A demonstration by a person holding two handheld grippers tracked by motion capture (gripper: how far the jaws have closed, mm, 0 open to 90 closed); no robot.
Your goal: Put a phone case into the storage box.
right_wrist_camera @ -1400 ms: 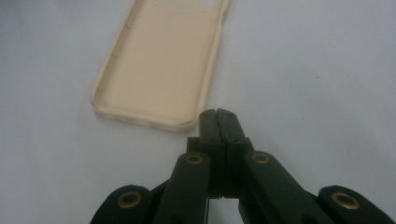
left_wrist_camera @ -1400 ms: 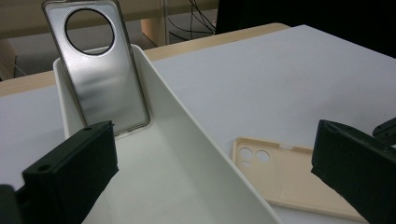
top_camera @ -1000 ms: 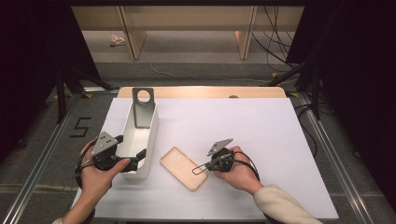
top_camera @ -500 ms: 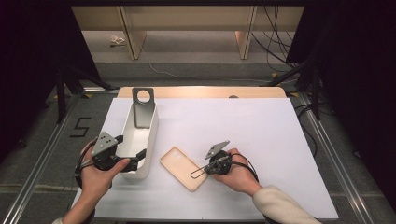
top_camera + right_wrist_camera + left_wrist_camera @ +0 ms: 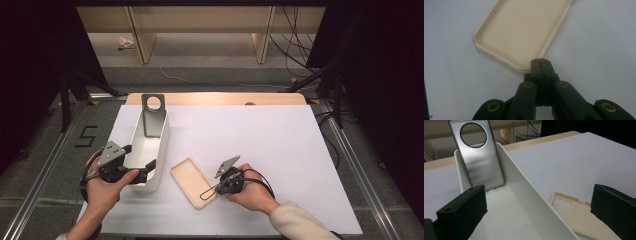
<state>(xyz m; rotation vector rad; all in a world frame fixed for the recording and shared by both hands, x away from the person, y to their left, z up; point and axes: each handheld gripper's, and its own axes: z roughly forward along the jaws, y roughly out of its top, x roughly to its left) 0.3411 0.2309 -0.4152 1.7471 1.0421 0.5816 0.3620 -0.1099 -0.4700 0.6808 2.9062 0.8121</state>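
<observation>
The right gripper (image 5: 539, 60), jaws pressed together and empty, has been edged up to the beige phone case (image 5: 193, 182) lying flat beside the white bin (image 5: 159, 150), ready for nudging; the left gripper (image 5: 536, 202) is held wide open astride the bin's wall.

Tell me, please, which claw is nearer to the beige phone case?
Right. The right claw is shut with its tips at the beige phone case's near corner; the left claw straddles the white bin's wall, apart from the case.

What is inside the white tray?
Inside the white tray a grey phone case leans against its far end wall. The case hides the wall behind it.
</observation>
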